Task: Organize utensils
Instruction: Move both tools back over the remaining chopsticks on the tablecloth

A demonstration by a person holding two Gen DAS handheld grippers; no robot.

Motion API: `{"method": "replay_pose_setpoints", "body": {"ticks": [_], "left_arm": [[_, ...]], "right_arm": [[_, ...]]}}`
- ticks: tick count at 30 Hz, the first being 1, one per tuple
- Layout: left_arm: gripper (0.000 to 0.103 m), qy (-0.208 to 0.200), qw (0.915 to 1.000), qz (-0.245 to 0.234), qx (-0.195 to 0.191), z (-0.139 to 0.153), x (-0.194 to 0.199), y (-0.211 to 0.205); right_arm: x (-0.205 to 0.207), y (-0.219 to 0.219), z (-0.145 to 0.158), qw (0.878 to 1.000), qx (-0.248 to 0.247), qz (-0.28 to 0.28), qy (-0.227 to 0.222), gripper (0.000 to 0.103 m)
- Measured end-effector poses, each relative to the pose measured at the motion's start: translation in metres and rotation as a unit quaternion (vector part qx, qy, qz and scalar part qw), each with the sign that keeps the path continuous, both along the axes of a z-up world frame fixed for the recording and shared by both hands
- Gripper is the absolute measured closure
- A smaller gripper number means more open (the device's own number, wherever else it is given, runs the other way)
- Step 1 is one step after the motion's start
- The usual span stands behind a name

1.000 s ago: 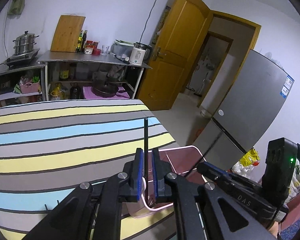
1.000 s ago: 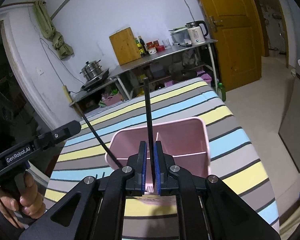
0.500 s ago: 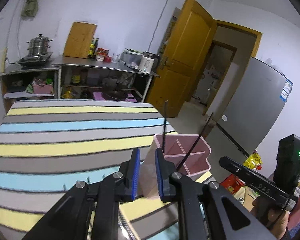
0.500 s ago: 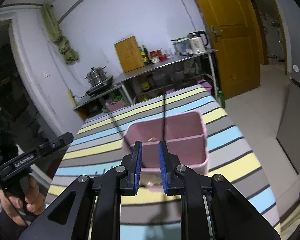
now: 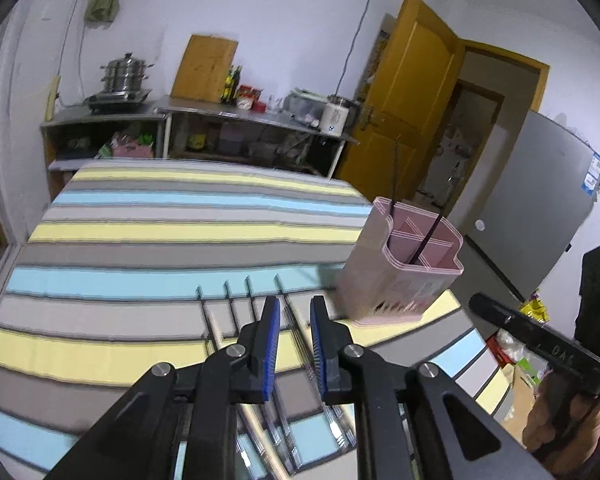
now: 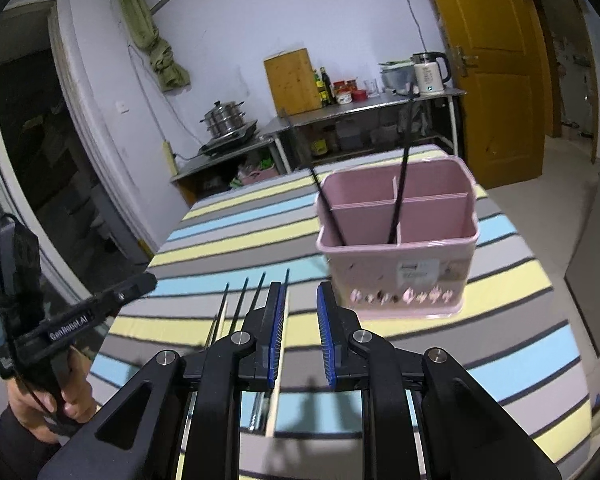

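Both my left gripper [image 5: 293, 338] and right gripper [image 6: 301, 330] have jaws apart, empty, above the utensils [image 6: 242, 306] lying on the table [image 5: 160, 236]. The pink holder [image 6: 398, 242], holding two, stands near the table edge; I could nudge it off.

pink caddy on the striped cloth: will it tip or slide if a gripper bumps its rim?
The pink caddy looks like thin plastic and holds only two black utensils, so it is probably light. It stands tall on a narrow base, so a rim bump may tip it. On the striped cloth it may catch rather than slide.
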State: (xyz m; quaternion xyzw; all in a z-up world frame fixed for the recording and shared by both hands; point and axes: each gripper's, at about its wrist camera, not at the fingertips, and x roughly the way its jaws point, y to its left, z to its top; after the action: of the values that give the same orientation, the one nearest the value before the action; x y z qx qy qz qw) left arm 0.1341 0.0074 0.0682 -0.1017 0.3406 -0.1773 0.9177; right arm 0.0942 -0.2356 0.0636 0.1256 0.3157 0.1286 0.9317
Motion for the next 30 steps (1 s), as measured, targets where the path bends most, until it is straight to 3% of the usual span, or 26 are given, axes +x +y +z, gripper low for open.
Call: {"method": "replay_pose_setpoints", "body": {"ticks": [13, 19, 30], "left_arm": [[0.088, 0.092, 0.9946, 0.041, 0.026, -0.081, 0.012, 0.024], [0.088, 0.114, 0.9917, 0.048, 0.035, -0.103, 0.028, 0.020], [0.088, 0.097, 0.9924, 0.050, 0.057, -0.112, 0.033, 0.016]], "right_arm": [[0.005, 0.031, -0.035, 0.998, -0.005, 0.039, 0.044, 0.086], [0.017, 0.044, -0.054, 0.996, -0.012, 0.055, 0.066, 0.086], [0.055, 0.075, -0.093, 0.990, -0.020, 0.086, 0.106, 0.086]]}}
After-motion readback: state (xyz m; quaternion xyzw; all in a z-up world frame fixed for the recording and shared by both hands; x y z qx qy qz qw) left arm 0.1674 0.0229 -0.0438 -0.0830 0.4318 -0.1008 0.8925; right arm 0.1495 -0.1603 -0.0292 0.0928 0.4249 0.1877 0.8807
